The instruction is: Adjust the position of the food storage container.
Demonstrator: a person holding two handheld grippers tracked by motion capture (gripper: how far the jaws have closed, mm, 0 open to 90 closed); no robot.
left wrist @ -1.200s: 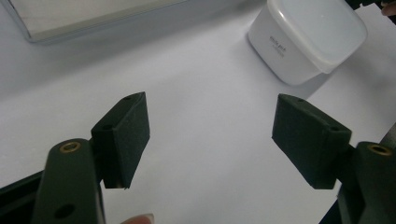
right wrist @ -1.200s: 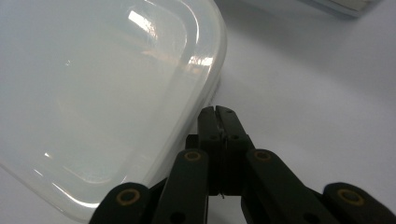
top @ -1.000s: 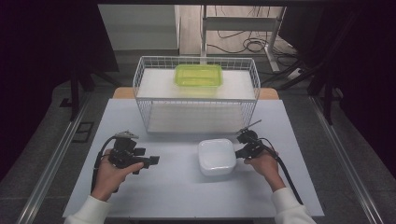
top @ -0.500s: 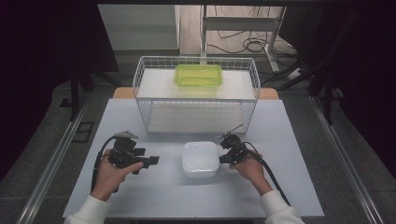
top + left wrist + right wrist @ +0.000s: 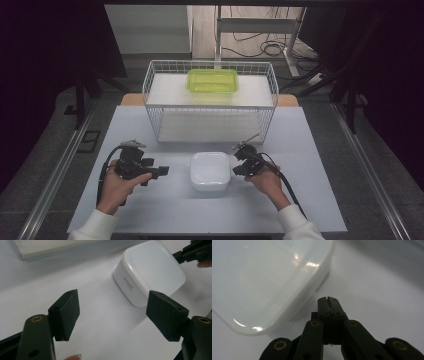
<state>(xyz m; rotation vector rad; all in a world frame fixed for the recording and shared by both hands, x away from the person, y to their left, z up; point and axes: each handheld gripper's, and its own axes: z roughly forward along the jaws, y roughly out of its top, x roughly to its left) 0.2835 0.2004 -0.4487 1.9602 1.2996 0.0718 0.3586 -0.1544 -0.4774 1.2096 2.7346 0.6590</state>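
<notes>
Closed right gripper (image 5: 239, 161) has pushed the white rounded-square plastic lidded box (image 5: 210, 170) leftward toward the open, empty left gripper (image 5: 161, 172).

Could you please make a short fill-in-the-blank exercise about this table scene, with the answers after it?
1. The left tongs are ____, with nothing between them.
2. The right tongs are ____, close beside the white box.
3. The green box lies in the wire ____.
4. The white box stands ____ the two tongs on the table.

Missing words: open; shut; basket; between
</notes>
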